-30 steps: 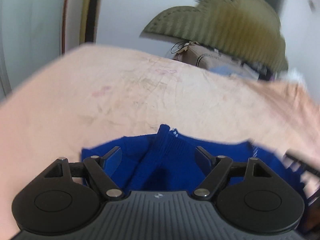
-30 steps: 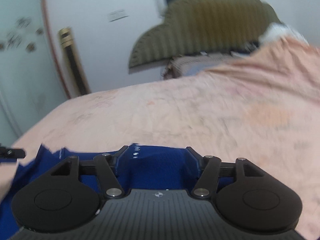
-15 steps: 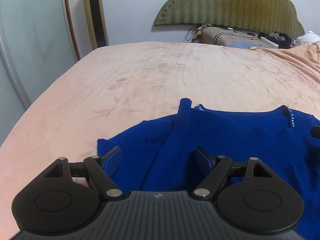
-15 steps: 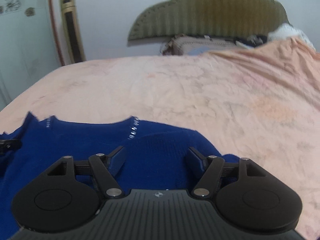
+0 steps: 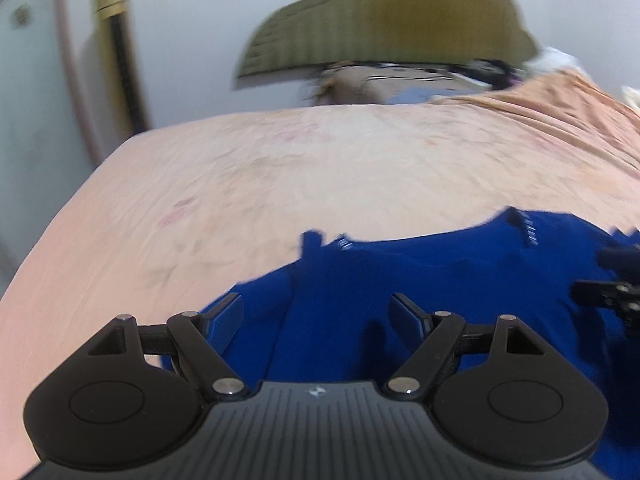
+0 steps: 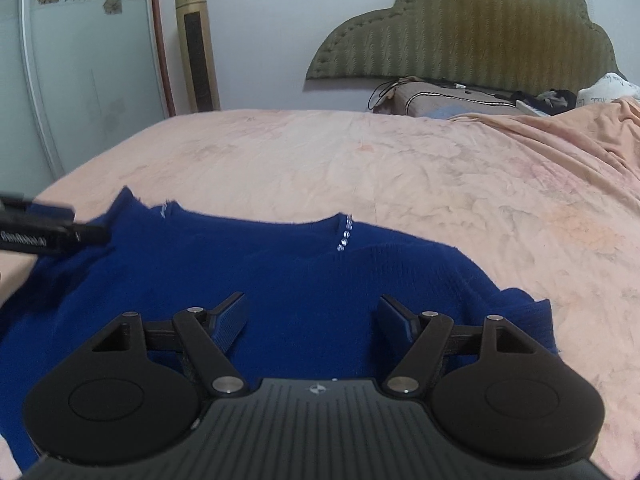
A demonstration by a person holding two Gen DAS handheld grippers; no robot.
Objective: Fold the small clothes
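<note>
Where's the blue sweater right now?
The blue sweater lies spread on the peach bedsheet at the near edge, under both grippers, in the lower half of both views.

The left wrist view was smeared with motion blur: the headboard [image 5: 384, 28] was a soft olive shape, and the clutter just below the headboard could not be made out. The blue sweater [image 5: 440, 280] ran off the right edge and under the left gripper [image 5: 320, 316]. The right gripper [image 5: 612, 280] showed only as a dark sliver. In the right wrist view, the sweater's near hem hid beneath the right gripper's body, and the left gripper [image 6: 52, 232] was cut by the left edge.
</note>
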